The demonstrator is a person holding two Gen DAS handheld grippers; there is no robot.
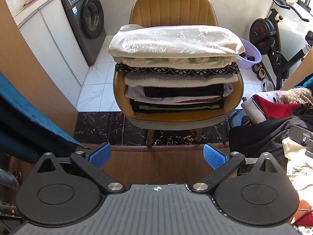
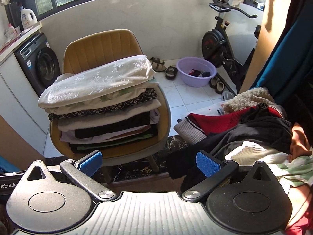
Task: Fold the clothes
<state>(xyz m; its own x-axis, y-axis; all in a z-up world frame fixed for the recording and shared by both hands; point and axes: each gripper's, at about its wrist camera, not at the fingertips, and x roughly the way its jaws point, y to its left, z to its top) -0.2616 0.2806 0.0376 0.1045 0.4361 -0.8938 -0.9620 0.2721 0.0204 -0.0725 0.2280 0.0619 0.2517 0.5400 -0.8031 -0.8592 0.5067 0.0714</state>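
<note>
Blue ribbed pads tip both tools, and both stand spread wide with nothing between them. The left gripper [image 1: 157, 155] sits at the bottom centre of its view above brown wood flooring; the right gripper [image 2: 149, 164] sits low in its own frame, its right pad [image 2: 207, 166] just in front of a dark garment's edge, though whether it touches the cloth is hard to tell.

Beyond the left gripper, in the middle of the frame, a mustard chair [image 1: 172, 7] carries the stack of folded clothes [image 1: 176, 70], a cream lace piece on top and darker layers beneath. The right wrist view shows the same stack [image 2: 103, 105] from an angle, in the left half of the frame.

At the right edge of the left view lies part of the pile of unfolded clothes [image 1: 273, 121]; the right view shows far more of that pile [image 2: 244, 129], with red, black and white knit pieces. Only the right view shows the whole purple basin [image 2: 196, 71] and a detergent bottle [image 2: 28, 18] at upper left. A washing machine [image 1: 86, 21] and an exercise bike [image 1: 273, 35] appear in both.
</note>
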